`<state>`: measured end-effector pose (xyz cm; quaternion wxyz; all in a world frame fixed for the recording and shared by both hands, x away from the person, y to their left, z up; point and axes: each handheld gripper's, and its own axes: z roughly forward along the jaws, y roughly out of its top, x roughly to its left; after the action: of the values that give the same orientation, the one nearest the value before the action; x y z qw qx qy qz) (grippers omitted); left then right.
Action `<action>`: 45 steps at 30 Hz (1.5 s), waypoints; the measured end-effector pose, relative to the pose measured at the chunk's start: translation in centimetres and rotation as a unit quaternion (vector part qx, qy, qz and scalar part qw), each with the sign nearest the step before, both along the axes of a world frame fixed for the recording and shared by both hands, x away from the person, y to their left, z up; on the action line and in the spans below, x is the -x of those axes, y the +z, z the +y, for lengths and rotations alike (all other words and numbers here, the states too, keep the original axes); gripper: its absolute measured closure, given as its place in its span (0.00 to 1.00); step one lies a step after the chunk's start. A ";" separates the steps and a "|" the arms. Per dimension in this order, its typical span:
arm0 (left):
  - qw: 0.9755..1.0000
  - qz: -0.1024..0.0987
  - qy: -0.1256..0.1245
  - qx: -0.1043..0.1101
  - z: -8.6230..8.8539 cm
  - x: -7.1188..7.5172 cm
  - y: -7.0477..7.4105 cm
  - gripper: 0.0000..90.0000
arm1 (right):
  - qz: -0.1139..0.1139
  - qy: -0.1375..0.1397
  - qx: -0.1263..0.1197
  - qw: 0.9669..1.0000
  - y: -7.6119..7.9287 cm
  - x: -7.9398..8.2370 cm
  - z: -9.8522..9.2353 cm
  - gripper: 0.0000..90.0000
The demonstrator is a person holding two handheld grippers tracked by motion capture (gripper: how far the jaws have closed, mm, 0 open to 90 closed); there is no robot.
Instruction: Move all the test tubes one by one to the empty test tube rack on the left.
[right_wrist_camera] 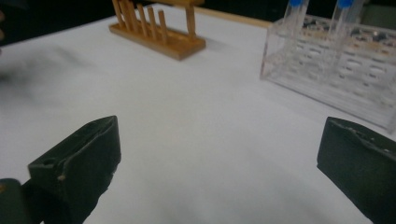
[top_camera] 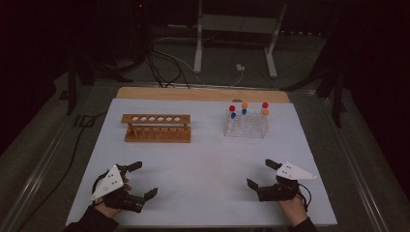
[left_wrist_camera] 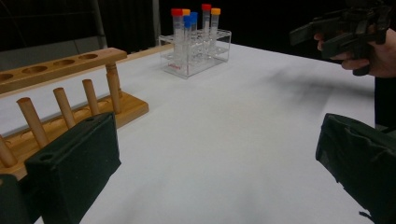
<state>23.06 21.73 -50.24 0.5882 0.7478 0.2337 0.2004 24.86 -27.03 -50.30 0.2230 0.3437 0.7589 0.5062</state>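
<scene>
On the white table (top_camera: pixel 203 159), far side: a wooden rack (top_camera: pixel 156 128) at left, empty holes up top, and a clear plastic rack (top_camera: pixel 246 124) at right, well apart, holding capped tubes (top_camera: pixel 232 111) in red, orange and blue. Near the front edge, left gripper (top_camera: pixel 143 181) and right gripper (top_camera: pixel 261 175), far apart, jaws spread wide, nothing between them.

High view: overhead from the near edge, looking forward and down across the whole table (top_camera: pixel 203 159). Left gripper view: low, skimming rightward past the wooden rack (left_wrist_camera: pixel 70 88). Right gripper view: low, close to the clear rack (right_wrist_camera: pixel 336 60). Both racks shared by all three.
</scene>
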 end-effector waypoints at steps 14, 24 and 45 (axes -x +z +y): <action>1.000 0.007 -0.006 -0.004 -0.1 -0.2 0.1 0.01 | 0.016 -0.016 0.003 1.000 0.3 0.1 0.3 0.00; 1.000 0.010 -0.004 -0.003 -0.1 0.0 0.2 0.01 | 0.006 -0.024 -0.003 1.000 1.8 0.3 0.3 0.00; 1.000 0.016 0.000 0.004 -0.1 -0.1 0.2 0.01 | -0.024 -0.032 0.001 0.999 6.8 -2.2 1.8 0.00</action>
<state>23.13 21.64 -50.01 0.5872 0.7485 0.2444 0.1874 27.07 -25.24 -43.47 0.2573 0.3552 0.7427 0.5060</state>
